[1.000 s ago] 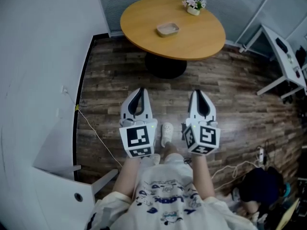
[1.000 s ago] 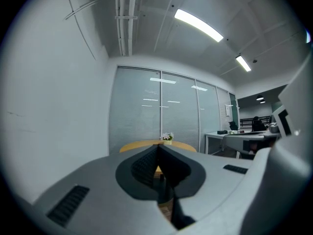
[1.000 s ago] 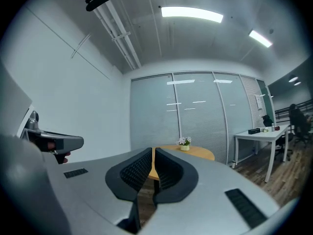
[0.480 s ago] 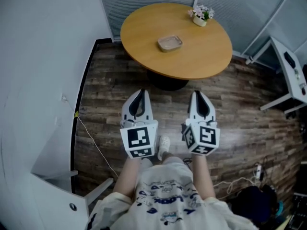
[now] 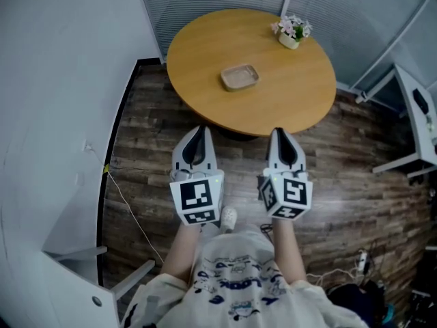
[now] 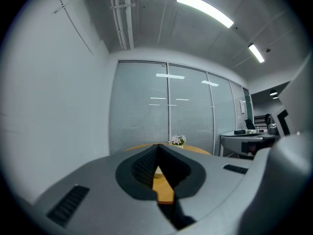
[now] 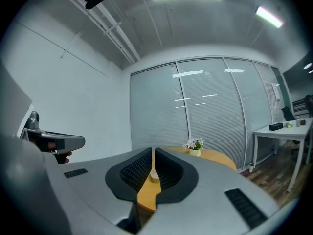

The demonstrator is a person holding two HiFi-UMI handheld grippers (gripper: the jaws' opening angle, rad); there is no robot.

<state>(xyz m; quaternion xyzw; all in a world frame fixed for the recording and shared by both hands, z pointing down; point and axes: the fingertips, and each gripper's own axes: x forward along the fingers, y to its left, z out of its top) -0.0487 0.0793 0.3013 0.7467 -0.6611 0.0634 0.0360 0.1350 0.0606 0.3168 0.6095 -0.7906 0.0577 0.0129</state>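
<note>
Dish (image 5: 240, 77), in the head view, lies mid-table (image 5: 300, 108), well ahead of both grippers; it looks light, stiff and shallow, likely best pinched at the rim. In the left gripper view, the left gripper (image 6: 157, 146) has its jaws together, empty. In the right gripper view, the right gripper (image 7: 152, 151) is likewise closed on nothing, with the dish far beyond.

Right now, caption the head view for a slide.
Left gripper and right gripper held side by side, facing a round table carrying a tray and potted flowers.
</note>
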